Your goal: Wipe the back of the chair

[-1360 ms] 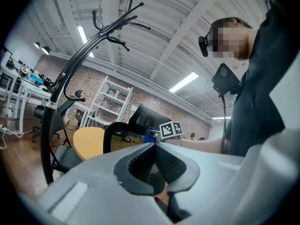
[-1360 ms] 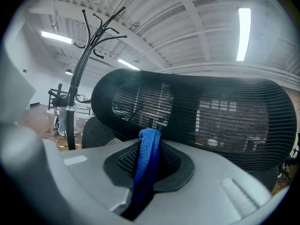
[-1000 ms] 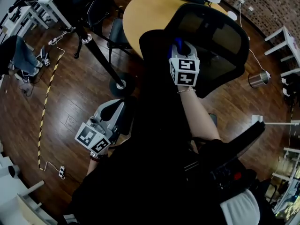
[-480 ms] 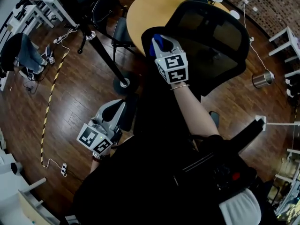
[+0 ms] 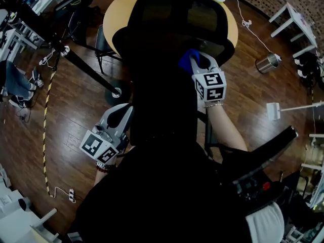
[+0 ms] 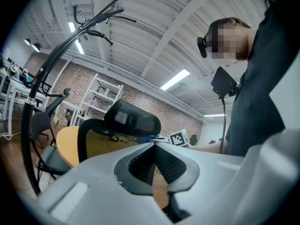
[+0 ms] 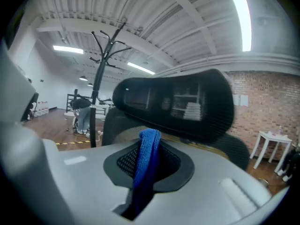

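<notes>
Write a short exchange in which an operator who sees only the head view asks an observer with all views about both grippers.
Operator: Is the right gripper clamping the blue cloth?
Observer: Yes. The right gripper view shows its jaws shut on the cloth, which stands up between them.
Operator: And the left gripper?
Observer: The left gripper view shows its jaws together with nothing between them.

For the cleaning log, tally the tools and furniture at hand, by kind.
Grey handheld grippers: 2 (left gripper, right gripper)
Blue microfibre cloth: 1
Black mesh office chair: 1
Round yellow wooden table: 1
Total: 5
</notes>
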`<state>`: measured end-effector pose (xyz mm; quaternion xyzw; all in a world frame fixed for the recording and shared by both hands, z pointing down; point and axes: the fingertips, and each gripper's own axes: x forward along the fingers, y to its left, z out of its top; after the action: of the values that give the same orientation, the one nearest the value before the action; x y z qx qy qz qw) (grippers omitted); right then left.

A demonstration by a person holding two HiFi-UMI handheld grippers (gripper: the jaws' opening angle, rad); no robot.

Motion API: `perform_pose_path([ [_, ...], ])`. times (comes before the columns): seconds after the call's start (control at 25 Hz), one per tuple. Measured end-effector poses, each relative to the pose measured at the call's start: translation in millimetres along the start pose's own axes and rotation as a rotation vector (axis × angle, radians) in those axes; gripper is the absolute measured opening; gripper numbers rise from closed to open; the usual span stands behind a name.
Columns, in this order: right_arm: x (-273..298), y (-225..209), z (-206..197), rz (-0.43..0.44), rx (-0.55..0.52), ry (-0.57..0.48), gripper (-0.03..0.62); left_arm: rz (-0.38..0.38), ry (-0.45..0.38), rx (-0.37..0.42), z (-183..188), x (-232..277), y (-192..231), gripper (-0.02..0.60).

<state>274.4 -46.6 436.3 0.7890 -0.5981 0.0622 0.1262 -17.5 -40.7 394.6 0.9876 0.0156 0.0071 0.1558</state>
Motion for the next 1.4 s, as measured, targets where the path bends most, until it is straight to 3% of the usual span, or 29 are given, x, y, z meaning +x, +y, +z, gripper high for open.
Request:
perform_pose_path([
  [0.12, -43.3, -79.7, -36.9, -0.148, 0.059, 0.061, 0.04, -0.029, 0.012, 0.0, -6.9, 22.3, -18.0, 0.006],
  [0.24, -65.5, -138.2, -49.4, -0.252, 0.069, 0.07, 0.04, -0.036, 0.024, -0.01, -15.1, 37.1, -28.8, 0.006],
  [0.48, -60.3, -194.6, -45.3, -0.332, 0.037, 0.064, 0.04, 0.026, -0.023, -0.041, -13.8, 49.8, -37.5, 0.006],
  [0.8, -34.8, -178.0, -34.7, -0.419, -0.039, -0.007, 0.04, 0.146, -0.028, -0.05, -6.6, 22.3, -7.9, 0.006],
  [1.0, 0.4, -138.2, -22.4, -0.401, -0.087, -0.033, 0.04, 0.166, -0.01, 0.023, -0.5, 11.1, 1.2, 0.006],
  [1.24, 24.0, -110.3, -11.2, -0.536, 0.003, -0.085, 0.034, 0.239, -0.017, -0.008, 6.3, -33.6, 48.3, 0.006],
  [1.4, 40.1, -79.1, -5.5, -0.533, 0.012, -0.106, 0.029, 0.245, -0.009, -0.019, 8.3, -55.9, 75.9, 0.006],
])
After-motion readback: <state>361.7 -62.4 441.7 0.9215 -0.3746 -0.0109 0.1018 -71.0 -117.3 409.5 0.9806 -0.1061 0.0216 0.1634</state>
